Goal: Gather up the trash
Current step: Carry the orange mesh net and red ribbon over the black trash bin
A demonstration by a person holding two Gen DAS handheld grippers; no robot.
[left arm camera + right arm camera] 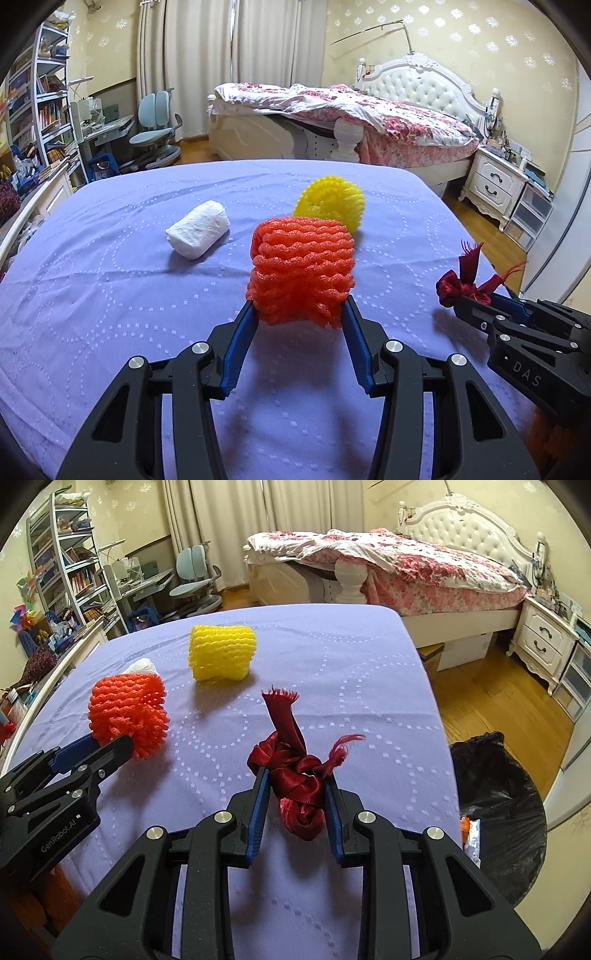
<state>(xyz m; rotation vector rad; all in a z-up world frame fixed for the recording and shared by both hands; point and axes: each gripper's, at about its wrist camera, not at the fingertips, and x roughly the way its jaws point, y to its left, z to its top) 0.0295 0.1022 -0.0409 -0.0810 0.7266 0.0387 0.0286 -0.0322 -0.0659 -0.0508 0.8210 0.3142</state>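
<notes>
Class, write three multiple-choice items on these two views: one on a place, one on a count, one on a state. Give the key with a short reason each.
1. Where is the bin bag?
A. on the purple cloth
B. on the floor, right of the table
C. on the bed

2. How many foam nets are there?
A. one
B. two
C. four

3. What does the right tool hold?
A. a red ribbon
B. a tissue wad
C. nothing

Key:
1 B: the bin bag stands off the cloth's right edge.
2 B: an orange net and a yellow net.
3 A: the right tool is shut on the ribbon; the left tool grips the orange net, and the tissue wad lies loose.
</notes>
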